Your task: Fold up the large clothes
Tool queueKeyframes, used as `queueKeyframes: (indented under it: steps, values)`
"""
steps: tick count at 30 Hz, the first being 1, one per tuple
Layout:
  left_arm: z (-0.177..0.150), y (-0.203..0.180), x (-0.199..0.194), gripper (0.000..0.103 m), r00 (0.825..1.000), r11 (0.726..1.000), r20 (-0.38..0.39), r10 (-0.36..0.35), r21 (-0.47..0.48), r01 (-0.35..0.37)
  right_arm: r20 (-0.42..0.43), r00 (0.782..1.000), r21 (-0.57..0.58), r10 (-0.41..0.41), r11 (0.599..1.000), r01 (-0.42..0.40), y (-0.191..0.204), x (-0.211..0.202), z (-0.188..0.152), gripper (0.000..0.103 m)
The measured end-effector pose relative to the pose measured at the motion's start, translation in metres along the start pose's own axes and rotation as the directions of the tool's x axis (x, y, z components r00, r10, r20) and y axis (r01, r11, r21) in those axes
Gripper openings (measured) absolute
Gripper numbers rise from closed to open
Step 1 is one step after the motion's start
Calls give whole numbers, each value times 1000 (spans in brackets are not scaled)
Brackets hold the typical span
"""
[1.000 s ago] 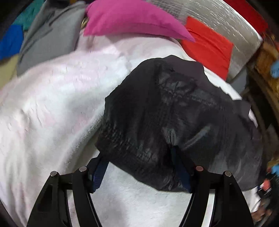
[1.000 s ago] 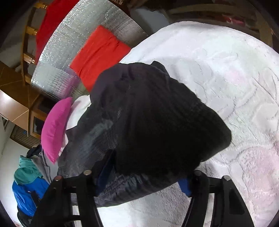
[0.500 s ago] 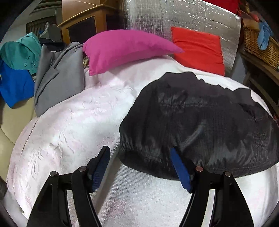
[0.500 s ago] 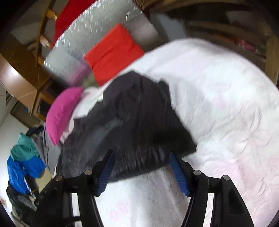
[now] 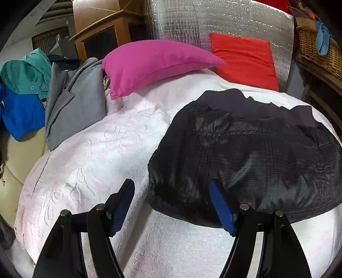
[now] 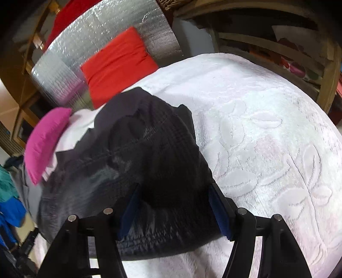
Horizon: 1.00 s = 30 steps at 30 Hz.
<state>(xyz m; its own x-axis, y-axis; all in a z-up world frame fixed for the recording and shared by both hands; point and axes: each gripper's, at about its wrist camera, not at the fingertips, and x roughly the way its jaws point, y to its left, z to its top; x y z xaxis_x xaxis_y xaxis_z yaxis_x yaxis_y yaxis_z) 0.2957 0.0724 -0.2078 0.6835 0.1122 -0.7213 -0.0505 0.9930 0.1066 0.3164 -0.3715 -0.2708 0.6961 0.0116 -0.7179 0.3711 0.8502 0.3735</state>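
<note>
On white embossed bedspread [image 5: 92, 154], leaf-patterned: black quilted shiny jacket [image 5: 252, 154], folded into a compact mound, lying toward the right half as framed by the left wrist camera. Behind jacket, at the head end: magenta cushion [image 5: 154, 62] and red cushion [image 5: 243, 59], both backed by silver foil-faced panel [image 5: 213, 19]. Off the bedspread's left edge: grey flat-laid coat [image 5: 74, 100], teal hooded garment [image 5: 25, 74], blue garment [image 5: 19, 111]. Wicker basket [image 5: 316, 49] at far right.

Left gripper [image 5: 172, 201]: blue-padded jaws spread wide, gripping nothing; near hem of jacket between and just beyond the pads, right pad at the fabric's edge, contact not resolvable.

Right gripper [image 6: 174, 205]: jaws likewise wide apart, black jacket [image 6: 149, 162] bulging between the blue pads, nothing clamped; bedspread [image 6: 267, 132] bare to the right, red cushion [image 6: 117, 64] and magenta cushion [image 6: 44, 141] beyond.
</note>
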Motion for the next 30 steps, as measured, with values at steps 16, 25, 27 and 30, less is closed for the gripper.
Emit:
queueKeyframes:
  steps: [16, 25, 27, 30]
  values:
    - [34, 16, 70, 75, 997, 999, -74, -30, 24, 31, 19, 1000, -71, -23, 997, 24, 6, 27, 18, 34]
    - [45, 24, 83, 77, 987, 990, -110, -117, -94, 106, 76, 995, 77, 65, 995, -71, -14, 6, 39, 73]
    - [47, 26, 89, 78, 980, 981, -114, -162, -131, 147, 60, 997, 111, 56, 992, -63, -26, 12, 42, 73]
    - [48, 24, 98, 78, 955, 952, -125, -268, -189, 242, -28, 995, 165, 97, 982, -91, -37, 37, 40, 74]
